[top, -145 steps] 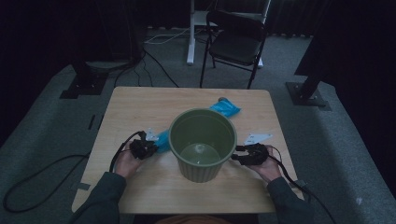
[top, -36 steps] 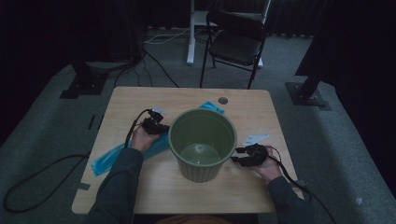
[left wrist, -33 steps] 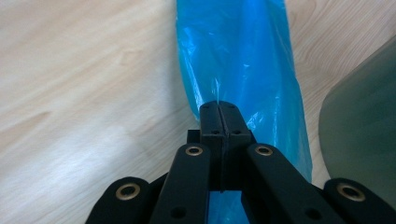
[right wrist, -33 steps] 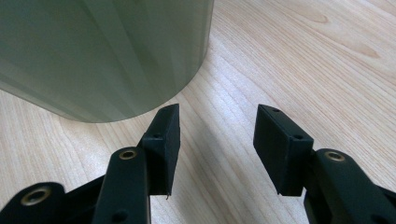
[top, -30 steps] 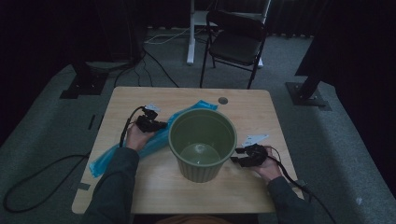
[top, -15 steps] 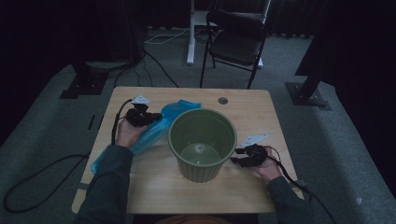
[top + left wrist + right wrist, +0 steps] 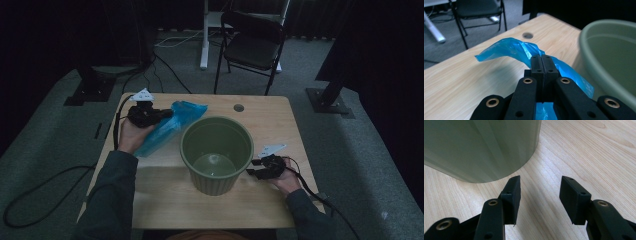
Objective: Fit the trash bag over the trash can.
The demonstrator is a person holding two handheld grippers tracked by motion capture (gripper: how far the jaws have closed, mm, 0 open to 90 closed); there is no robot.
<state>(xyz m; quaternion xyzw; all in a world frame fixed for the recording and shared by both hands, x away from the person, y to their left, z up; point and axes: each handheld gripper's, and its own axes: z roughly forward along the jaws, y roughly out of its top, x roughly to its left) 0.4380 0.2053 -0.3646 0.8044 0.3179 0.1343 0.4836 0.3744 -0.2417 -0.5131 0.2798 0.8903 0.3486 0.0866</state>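
Note:
A green bin stands empty in the middle of the wooden table; its rim and wall show in the gripper views. A blue plastic bag stretches from the table's left side up toward the bin's far-left rim. My left gripper, at the far left of the table, is shut on the blue bag, jaws pressed together with the film bunched around them. My right gripper rests on the table just right of the bin's base, open, with bare wood between its fingers.
A round cable hole sits in the table's far edge. Beyond the table stand a black chair and a white desk leg. Cables trail over the grey floor at left. Black stand bases lie at both sides.
My left gripper has carried the blue bag away from the near-left of the bin, up and toward the table's far-left corner, stretching the bag out. The right gripper has stayed put.

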